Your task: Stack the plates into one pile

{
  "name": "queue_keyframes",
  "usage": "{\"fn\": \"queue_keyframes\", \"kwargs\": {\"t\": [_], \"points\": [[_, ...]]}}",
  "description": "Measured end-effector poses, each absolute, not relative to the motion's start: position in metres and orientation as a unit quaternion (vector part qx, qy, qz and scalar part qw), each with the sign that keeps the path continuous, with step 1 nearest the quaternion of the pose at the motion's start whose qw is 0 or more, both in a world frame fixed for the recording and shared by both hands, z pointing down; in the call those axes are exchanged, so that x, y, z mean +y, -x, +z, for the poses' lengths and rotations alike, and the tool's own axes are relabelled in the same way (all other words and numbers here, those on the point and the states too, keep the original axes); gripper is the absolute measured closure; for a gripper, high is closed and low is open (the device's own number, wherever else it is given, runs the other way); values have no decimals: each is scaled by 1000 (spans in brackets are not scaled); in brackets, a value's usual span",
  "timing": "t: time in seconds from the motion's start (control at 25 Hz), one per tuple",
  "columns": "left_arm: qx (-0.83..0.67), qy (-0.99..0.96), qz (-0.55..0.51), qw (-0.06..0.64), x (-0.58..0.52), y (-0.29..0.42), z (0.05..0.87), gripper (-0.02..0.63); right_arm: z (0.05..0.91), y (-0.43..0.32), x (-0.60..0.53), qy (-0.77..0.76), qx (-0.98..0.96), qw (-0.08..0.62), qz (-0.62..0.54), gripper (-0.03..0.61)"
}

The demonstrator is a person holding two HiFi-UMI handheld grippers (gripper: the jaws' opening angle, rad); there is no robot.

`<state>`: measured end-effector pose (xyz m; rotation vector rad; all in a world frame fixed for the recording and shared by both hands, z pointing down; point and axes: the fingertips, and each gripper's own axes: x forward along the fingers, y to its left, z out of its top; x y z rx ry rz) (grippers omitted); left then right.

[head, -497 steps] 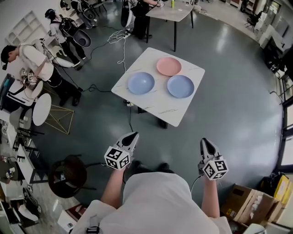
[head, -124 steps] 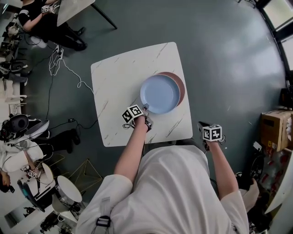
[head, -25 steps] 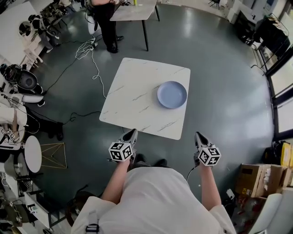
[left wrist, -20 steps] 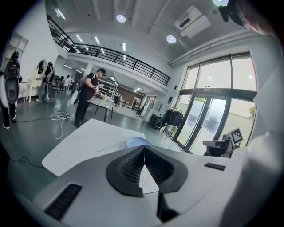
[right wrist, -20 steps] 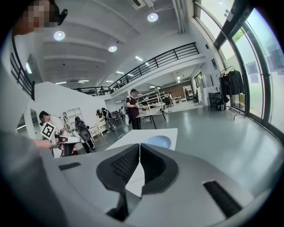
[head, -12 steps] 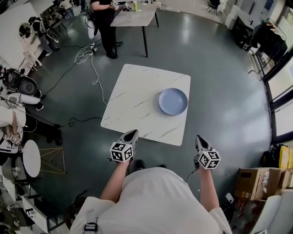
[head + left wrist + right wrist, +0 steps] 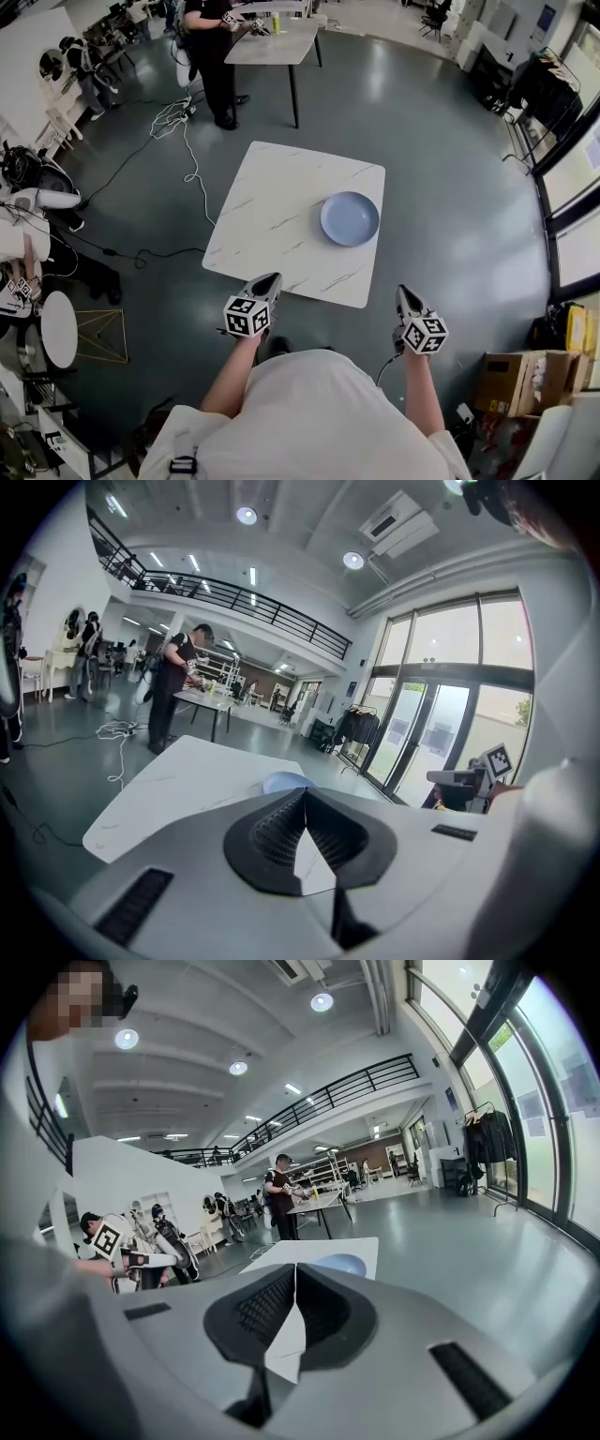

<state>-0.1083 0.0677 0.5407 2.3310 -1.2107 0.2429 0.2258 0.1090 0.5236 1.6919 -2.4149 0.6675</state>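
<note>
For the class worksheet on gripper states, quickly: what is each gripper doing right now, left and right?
Left gripper: closed, fingers together, holding nothing.
Right gripper: closed, fingers together, holding nothing.

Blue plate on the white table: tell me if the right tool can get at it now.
Probably yes. Nothing stands between the right tool and the blue plate, on the right of the table, though the tool is shut and short of the near edge.

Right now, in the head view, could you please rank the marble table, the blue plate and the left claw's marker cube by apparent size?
1. marble table
2. blue plate
3. marker cube on the left claw; being nearer the camera, it looks enlarged.
</note>
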Motion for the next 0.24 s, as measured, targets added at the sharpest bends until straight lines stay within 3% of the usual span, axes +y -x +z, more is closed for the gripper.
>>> {"fn": "queue_keyframes", "kwargs": {"t": [0.24], "points": [[-442, -857, 88, 249, 68, 110, 541, 600, 523, -223, 108, -561, -795, 52, 225, 551]]}}
